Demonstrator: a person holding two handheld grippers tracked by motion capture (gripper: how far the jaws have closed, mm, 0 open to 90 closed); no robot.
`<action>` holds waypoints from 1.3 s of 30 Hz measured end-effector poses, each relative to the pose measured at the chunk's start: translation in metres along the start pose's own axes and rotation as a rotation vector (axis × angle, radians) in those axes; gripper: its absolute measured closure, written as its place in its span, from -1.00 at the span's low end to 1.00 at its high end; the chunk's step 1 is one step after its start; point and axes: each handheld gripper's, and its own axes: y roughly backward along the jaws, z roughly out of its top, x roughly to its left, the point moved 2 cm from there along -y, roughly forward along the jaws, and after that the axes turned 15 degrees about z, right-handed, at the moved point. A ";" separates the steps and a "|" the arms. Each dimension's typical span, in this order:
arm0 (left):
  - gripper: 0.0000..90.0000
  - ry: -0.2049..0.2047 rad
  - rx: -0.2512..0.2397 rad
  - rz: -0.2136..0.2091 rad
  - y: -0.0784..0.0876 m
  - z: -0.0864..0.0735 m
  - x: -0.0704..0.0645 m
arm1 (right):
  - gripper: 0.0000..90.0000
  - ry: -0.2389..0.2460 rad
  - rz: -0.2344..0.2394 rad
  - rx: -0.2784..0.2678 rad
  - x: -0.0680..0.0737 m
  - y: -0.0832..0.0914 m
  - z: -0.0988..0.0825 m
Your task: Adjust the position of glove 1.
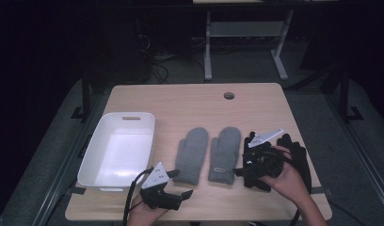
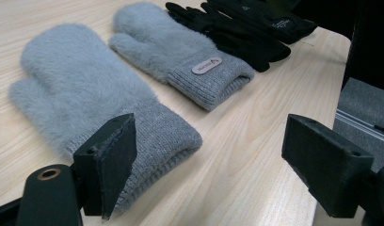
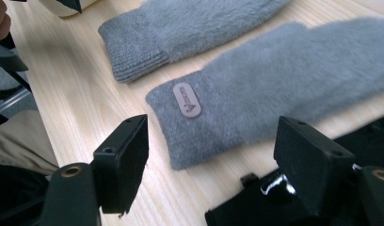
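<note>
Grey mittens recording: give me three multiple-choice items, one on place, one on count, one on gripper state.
1. Where is the white bin?
A. left of the mittens
B. right of the black gloves
C. on the mittens

2. How many grey mittens lie on the table?
A. one
B. two
C. four

3. How do the left gripper jaws stand?
A. shut on a mitten
B. shut on nothing
C. open

Answers: 1 A, the high view shows it at the table's left edge; 2 B, a pair lies side by side; 3 C, bare wood shows between the jaws.
</note>
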 end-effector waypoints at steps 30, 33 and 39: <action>-0.59 0.004 -0.003 -0.004 0.002 -0.001 0.001 | -0.12 -0.006 -0.028 0.197 -0.055 -0.058 0.050; -0.59 0.003 -0.002 -0.004 0.002 -0.001 0.001 | -0.08 0.003 -0.055 0.268 -0.061 -0.068 0.045; -0.59 0.002 -0.002 -0.004 0.001 -0.001 0.000 | -0.15 0.045 -0.063 0.291 -0.061 -0.075 0.040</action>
